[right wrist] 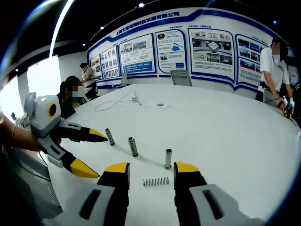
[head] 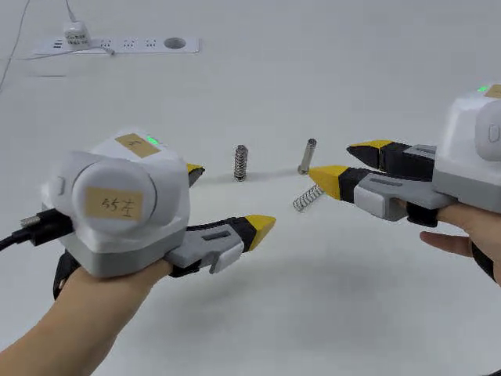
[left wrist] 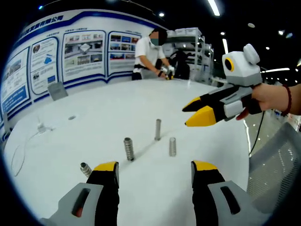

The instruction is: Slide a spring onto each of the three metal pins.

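White tabletop (head: 313,298) spreads across the head view. At lower left the left gripper (head: 228,196) gapes wide, empty. At centre stands a spring-covered pin (head: 240,163), then a bare pin (head: 307,157). A loose spring (head: 308,198) lies flat below it, just under the right gripper (head: 344,160), whose jaws are spread and hold nothing.

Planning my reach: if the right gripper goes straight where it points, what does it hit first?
Probably the loose spring lying just ahead between the right gripper's fingers; the bare pin stands behind it. Height unclear.
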`<action>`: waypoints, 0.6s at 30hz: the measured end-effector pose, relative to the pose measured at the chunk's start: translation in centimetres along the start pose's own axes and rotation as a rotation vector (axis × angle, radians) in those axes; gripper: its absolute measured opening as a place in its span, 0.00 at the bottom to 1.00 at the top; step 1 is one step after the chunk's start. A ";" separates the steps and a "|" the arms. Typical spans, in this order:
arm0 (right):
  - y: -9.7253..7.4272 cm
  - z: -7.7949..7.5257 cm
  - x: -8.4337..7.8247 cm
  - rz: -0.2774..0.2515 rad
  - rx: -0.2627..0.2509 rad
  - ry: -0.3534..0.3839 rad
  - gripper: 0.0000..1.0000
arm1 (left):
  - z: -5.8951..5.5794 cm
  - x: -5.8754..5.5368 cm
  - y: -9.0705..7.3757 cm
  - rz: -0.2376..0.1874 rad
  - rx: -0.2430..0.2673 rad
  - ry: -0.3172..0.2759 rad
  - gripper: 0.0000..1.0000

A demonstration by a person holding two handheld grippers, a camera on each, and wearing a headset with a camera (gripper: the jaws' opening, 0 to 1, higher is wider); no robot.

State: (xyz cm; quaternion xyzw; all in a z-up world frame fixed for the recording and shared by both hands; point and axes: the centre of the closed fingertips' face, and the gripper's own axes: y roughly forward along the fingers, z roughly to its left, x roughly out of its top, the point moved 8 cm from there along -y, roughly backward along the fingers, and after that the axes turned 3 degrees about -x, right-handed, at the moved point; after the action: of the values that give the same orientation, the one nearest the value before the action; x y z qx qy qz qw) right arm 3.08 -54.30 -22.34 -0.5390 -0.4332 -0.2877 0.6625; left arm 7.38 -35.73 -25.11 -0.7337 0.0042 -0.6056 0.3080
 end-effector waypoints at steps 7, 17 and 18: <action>-0.5 -0.6 -0.7 0.008 0.000 0.000 0.39 | -0.7 0.2 1.6 0.003 -0.033 0.014 0.60; -1.0 -1.0 -1.9 0.050 0.026 -0.002 0.41 | -1.8 0.2 4.2 0.015 -0.079 0.018 0.47; -1.0 -1.0 -2.0 0.050 0.028 -0.004 0.42 | -1.9 0.2 4.5 0.017 -0.086 0.015 0.46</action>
State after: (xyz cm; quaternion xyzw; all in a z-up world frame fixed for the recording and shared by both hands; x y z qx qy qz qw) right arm 1.53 -55.71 -23.67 -0.5408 -0.4250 -0.2639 0.6762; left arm 7.39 -40.26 -26.85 -0.7416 0.0386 -0.6078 0.2813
